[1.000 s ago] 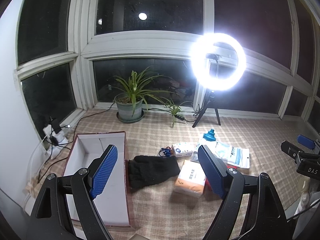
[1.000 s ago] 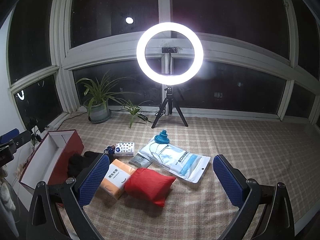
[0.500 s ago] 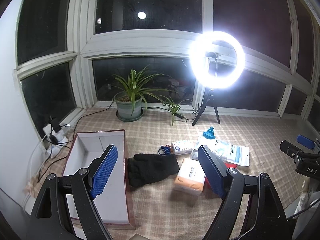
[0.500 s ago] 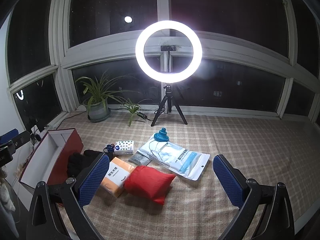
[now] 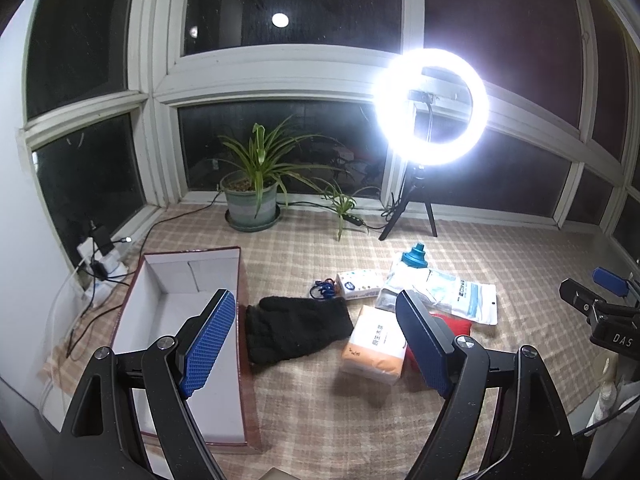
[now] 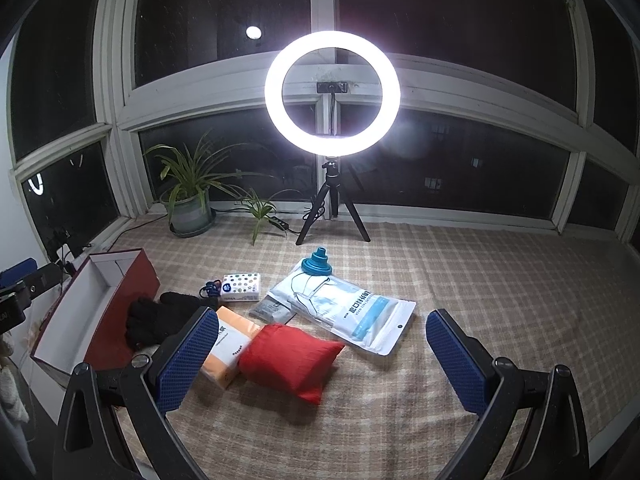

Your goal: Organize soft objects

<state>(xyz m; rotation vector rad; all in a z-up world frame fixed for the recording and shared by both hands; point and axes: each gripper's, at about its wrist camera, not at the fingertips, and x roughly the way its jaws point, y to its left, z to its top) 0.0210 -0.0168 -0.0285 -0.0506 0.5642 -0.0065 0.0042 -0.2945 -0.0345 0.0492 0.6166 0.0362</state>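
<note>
Black gloves (image 5: 298,328) (image 6: 160,318) lie on the checked cloth beside an open red box (image 5: 188,308) (image 6: 100,304) with a white inside. An orange tissue pack (image 5: 374,344) (image 6: 228,344), a red fabric pouch (image 6: 288,356) (image 5: 454,322), a small dotted tissue pack (image 6: 241,287) (image 5: 358,285) and a clear bag of masks (image 6: 352,308) (image 5: 444,292) lie to the right. My left gripper (image 5: 316,344) hovers open above the gloves and box edge. My right gripper (image 6: 320,360) hangs open over the red pouch. Nothing is held.
A lit ring light on a tripod (image 6: 332,96) (image 5: 430,108) stands at the back by the window. A potted plant (image 5: 254,196) (image 6: 188,200) sits back left, a power strip with cables (image 5: 100,256) far left. A blue funnel-like cap (image 6: 316,264) rests on the mask bag.
Both views have shifted only slightly; the objects sit a little lower and nearer in the frames. Both grippers stay open and nothing on the cloth has moved.
</note>
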